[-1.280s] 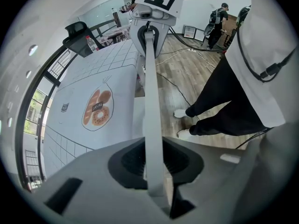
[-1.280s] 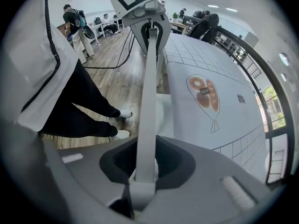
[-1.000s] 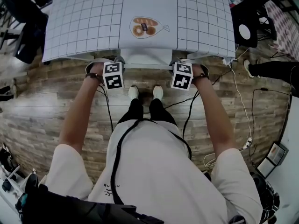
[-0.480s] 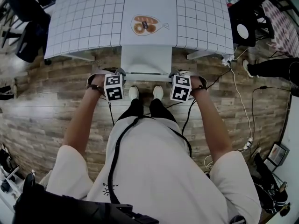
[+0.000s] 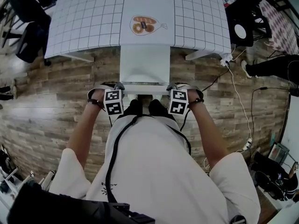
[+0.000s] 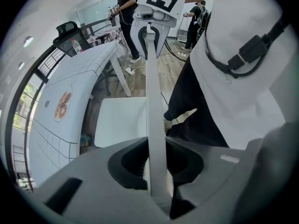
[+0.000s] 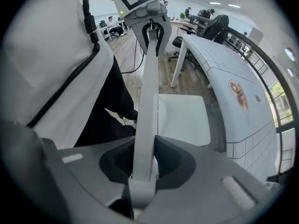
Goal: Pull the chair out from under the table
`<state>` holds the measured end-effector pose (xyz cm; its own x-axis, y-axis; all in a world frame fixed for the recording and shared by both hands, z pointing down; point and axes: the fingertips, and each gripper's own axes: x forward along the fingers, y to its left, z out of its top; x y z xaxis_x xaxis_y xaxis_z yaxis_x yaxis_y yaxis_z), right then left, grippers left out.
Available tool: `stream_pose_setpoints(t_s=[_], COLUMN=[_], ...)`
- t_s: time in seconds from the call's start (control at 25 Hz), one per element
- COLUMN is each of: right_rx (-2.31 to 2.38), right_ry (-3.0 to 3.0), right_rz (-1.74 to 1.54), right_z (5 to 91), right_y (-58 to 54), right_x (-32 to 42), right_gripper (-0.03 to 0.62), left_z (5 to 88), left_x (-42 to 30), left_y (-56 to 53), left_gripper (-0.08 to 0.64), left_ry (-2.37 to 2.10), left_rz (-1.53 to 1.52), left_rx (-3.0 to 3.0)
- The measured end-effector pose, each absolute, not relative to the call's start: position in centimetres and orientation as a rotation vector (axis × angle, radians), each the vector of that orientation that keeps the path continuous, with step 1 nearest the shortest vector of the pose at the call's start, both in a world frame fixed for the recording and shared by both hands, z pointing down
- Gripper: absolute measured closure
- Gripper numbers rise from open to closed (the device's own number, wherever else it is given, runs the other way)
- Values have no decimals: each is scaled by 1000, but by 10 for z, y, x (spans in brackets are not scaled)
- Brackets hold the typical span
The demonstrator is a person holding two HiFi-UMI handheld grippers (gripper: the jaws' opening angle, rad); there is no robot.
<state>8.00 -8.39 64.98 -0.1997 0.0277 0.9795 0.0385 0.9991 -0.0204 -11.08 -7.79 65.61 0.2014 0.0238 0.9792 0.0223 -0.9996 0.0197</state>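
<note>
Found chair (image 5: 144, 64) mostly out from under table (image 5: 84, 22), seat between the table legs (image 5: 198, 55). Held its top rail (image 5: 145, 88) near both ends, left gripper (image 5: 117, 86) and right gripper (image 5: 172, 87) each clamped narrow on it, presumably to keep the pull straight. Noted own legs (image 5: 140, 108) right behind rail and cable (image 5: 237, 101) on floor at right; judged both likely to limit further travel.

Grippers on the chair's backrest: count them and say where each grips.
2. The left gripper is shut on the backrest's left end; the right gripper is shut on its right end. No other gripper shows.
</note>
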Motion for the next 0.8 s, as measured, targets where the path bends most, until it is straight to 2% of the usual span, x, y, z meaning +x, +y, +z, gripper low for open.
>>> stream_pose_setpoints(t_s=[0.8], right_rx=[-44], right_ry=[-1780], right_rz=[60], right_z=[654], right_y=[-50], right_x=[80], right_gripper=[505], left_z=[656], left_x=[-113], left_y=[-41], left_gripper=[462], left_ry=[158], left_rz=[1861], left_rx=[2407])
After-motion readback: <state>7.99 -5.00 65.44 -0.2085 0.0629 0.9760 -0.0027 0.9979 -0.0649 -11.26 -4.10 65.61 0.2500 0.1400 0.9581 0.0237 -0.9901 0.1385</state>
